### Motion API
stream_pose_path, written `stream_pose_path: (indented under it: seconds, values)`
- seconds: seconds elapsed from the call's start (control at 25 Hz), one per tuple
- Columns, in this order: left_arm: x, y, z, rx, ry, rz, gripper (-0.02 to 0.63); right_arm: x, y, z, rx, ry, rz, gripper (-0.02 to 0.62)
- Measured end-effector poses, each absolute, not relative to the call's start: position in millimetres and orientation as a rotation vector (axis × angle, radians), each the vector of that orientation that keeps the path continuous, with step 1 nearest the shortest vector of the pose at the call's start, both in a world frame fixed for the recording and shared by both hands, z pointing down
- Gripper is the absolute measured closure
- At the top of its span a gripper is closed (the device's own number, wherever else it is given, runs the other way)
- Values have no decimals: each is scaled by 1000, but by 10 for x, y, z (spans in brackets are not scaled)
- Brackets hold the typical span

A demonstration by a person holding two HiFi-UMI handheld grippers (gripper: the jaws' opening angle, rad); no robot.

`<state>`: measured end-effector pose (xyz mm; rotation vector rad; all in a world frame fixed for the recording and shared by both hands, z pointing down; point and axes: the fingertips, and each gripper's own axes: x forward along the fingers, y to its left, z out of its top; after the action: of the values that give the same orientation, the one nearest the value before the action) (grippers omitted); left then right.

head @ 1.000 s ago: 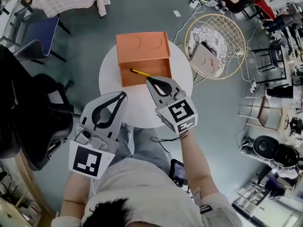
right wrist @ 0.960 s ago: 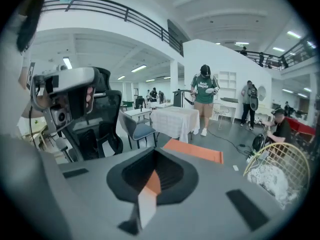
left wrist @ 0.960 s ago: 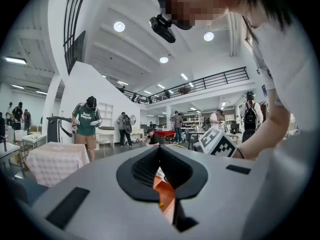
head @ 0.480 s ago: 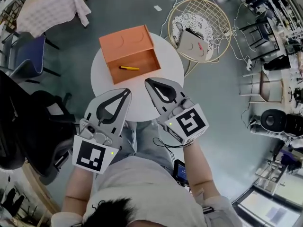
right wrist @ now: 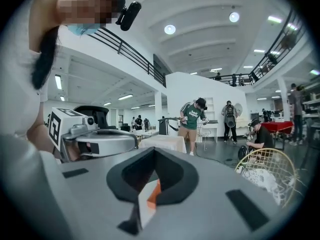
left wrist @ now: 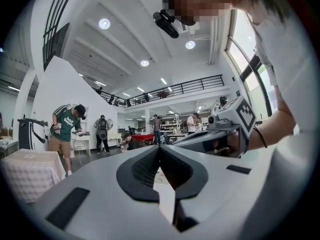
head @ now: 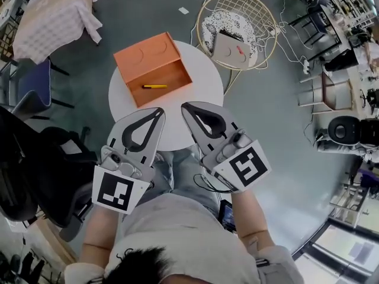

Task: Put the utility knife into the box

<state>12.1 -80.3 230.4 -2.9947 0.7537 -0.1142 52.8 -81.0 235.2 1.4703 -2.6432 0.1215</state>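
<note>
An orange box (head: pixel 153 68) stands open on the round white table (head: pixel 204 81), its lid folded back on the far side. A yellow utility knife (head: pixel 154 86) lies flat inside it. My left gripper (head: pixel 159 110) and right gripper (head: pixel 185 105) are side by side over the table's near edge, short of the box. Both are shut with nothing between the jaws. In the left gripper view the jaws (left wrist: pixel 160 147) meet in a closed point. In the right gripper view the jaws (right wrist: pixel 152 149) also meet, and a sliver of the orange box (right wrist: pixel 152 196) shows through the opening.
A round wire basket chair (head: pixel 267 25) with a cushion stands right of the table, with cables trailing on the floor. A dark chair (head: pixel 41 158) and a blue chair (head: pixel 32 84) are at the left. A cloth-covered table (head: pixel 53 13) is far left. People stand in the background.
My right gripper has drawn back from the box, where its tip was beside the knife. The knife stays lying in the box. The left gripper has barely moved, and the view has shifted.
</note>
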Motion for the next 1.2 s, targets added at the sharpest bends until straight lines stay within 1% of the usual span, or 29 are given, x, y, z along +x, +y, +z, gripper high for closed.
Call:
stream_pose_path:
  seconds: [0.32,1.2]
  values:
    - [103,-822,2302,-3004,729,-109,597,447,-751,2188,1506,-2691,102,589]
    - [0,-783,2303,-3004,752,-100,597,347,-710,2168,1503,-2726,101,589]
